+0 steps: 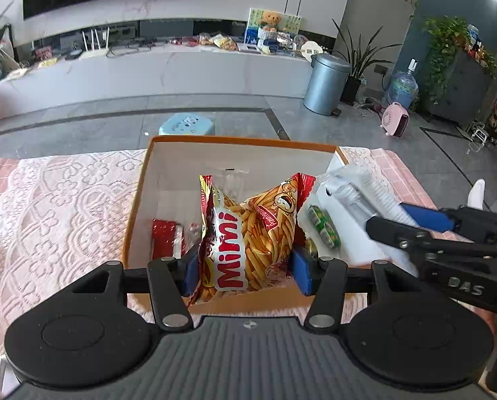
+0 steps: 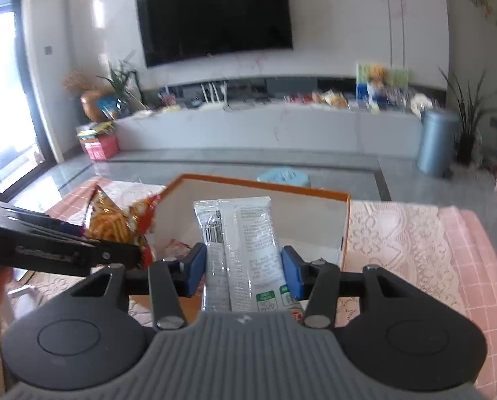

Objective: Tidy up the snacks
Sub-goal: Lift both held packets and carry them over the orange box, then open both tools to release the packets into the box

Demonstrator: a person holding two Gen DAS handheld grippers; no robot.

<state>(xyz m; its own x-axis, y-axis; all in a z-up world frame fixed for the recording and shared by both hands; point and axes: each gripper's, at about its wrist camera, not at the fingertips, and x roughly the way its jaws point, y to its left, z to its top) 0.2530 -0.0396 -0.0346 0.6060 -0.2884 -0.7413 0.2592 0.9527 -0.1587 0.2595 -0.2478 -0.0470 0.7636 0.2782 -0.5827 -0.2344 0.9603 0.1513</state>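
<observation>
on my left the lace tablecloth [image 1: 58, 193] lies bare over the pink checked cloth, and beside it stands the orange-rimmed cardboard box [image 1: 138, 206], white inside. low in its left corner lies a small red foil packet [image 1: 163, 236]. my left gripper [image 1: 246, 266] is clamped on the mimi snack bag [image 1: 248, 233], blue pads pressing both sides of the crinkled bag, which sits upright between them over the middle of the box. to the right of it, on the box floor, lie two green wrapped candies [image 1: 323, 226]. further right, my right gripper [image 2: 243, 263] is clamped on a white and clear snack packet [image 2: 240, 243], its printed back facing the camera and its top sticking up over the box's right half. both bags seem to hang above the box floor rather than rest on it, though i cannot tell the gap exactly.

i judge the step in hand to be moving two snacks at once at the box; whether they are going in or coming out i cannot tell from this. if they are to be placed, the next move calls for lowering each bag into a free patch of floor, the mimi bag clear of the red packet and the candies, keeping my two grippers from knocking together, and parting the jaws only once each bag is down.
</observation>
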